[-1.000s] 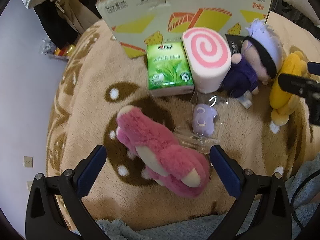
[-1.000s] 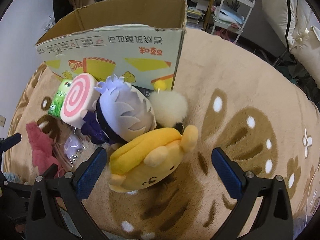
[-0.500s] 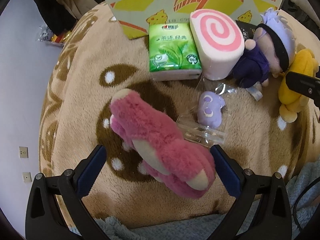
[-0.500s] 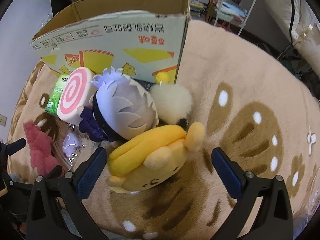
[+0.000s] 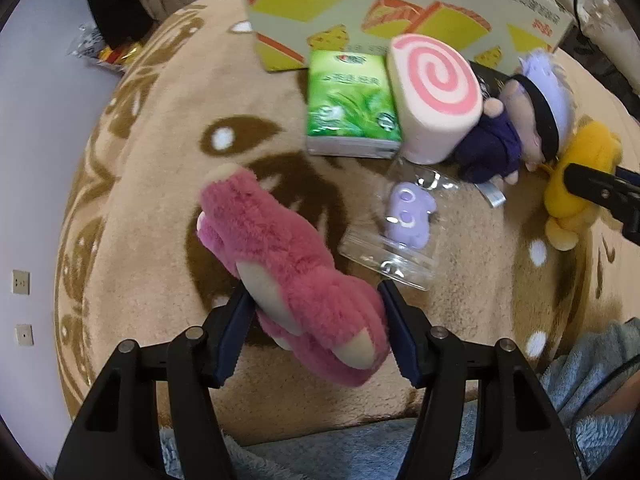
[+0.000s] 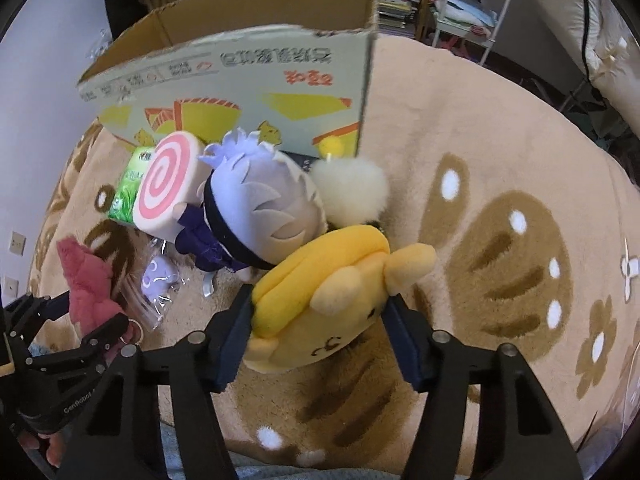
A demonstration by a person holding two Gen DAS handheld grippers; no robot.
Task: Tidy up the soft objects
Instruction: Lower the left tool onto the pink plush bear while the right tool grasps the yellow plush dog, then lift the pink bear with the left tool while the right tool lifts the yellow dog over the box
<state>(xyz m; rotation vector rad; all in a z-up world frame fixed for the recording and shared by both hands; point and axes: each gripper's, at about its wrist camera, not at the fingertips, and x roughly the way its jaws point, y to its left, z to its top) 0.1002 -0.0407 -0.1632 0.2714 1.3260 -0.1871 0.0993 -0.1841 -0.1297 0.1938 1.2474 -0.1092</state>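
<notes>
1. Surface: a tan plush blanket (image 6: 460, 128) with brown and white blotch patterns covers the work area. A pale wall with sockets shows at 9 o'clock in both views; a white wire rack (image 6: 472, 4) and shelving stand beyond the blanket at 12 to 1 o'clock in the right wrist view.
2. Open room: the blanket from 2 to 5 o'clock in the right wrist view lies bare. An open cardboard box (image 6: 248, 76), printed with cake pictures, stands upright at 12 o'clock; the soft items crowd against its near wall.
3. Left gripper (image 5: 316, 316): jaws have just been closing and now clamp the lower body of the pink plush (image 5: 280, 264), long-piled and shaggy, at 6 o'clock.
4. Right gripper (image 6: 320, 328): jaws have just been closing and now squeeze the yellow plush (image 6: 320, 300), smooth and rounded, at 6 o'clock.
5. Other items in the left wrist view: a green tissue pack (image 5: 352, 104), glossy, touching a pink-swirl roll cushion (image 5: 434, 92); a purple-haired doll (image 5: 516, 124) just beside it; a small lilac toy (image 5: 408, 216) in crinkled clear wrap, near the pink plush.
6. A cream pom-pom (image 6: 352, 192), fluffy, sits between the doll and the box corner in the right wrist view.
</notes>
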